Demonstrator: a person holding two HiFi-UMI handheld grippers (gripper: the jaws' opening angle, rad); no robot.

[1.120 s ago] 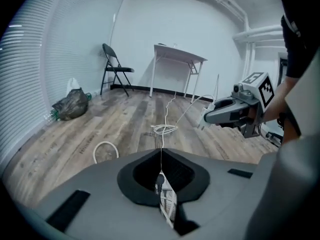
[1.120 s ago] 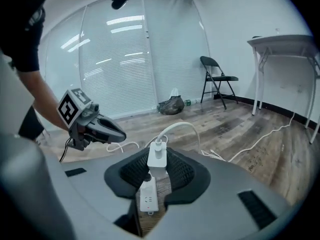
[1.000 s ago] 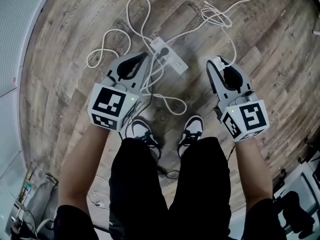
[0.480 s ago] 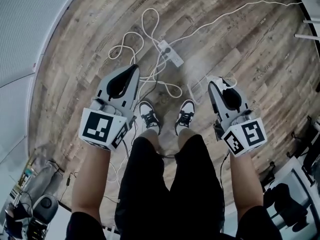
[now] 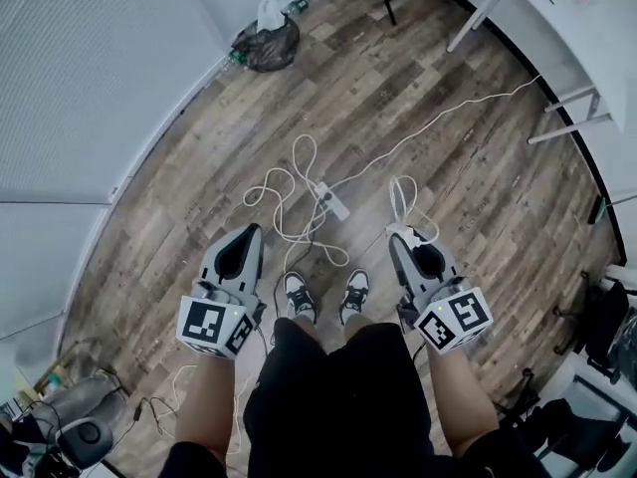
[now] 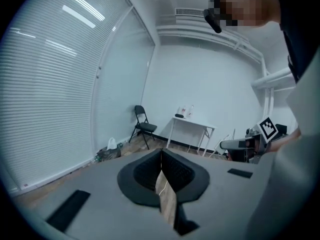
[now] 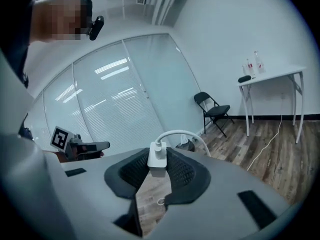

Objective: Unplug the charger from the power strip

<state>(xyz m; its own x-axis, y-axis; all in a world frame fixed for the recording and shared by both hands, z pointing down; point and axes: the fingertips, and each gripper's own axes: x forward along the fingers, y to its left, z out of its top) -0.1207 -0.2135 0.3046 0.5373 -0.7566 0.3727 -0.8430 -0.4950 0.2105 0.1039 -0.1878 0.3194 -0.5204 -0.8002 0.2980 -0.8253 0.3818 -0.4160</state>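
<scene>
Two tools were held up level over the wooden floor (image 5: 448,127), both well apart from the power strip (image 5: 333,203). The strip lay toward the middle of the floor, ahead of the person's shoes (image 5: 299,297) and well clear of the floor's edge along the window blinds (image 5: 90,78).

The right tool (image 7: 157,151) was clamped on the white charger (image 7: 157,160), its pads pressing the block's two sides. The charger's white cable (image 7: 182,134) arched out of its top and dropped away toward the floor. The left tool (image 6: 161,151) had its tips closed together with nothing between them.

With the charger high above the floor and nowhere near the strip, the unplugging itself looked finished, and the step in hand was carrying the freed charger away. A dark plug (image 5: 323,195) seemed to sit in one socket of the strip, though it was too small in the head view to be sure.

The next move would likely be to put the charger down somewhere. That called for bringing the right tool to a resting place and letting the jaws part only once the block was supported. The trailing cable needed enough slack that it did not tug the strip or snag the other white cords (image 5: 284,182) looped beside it.
</scene>
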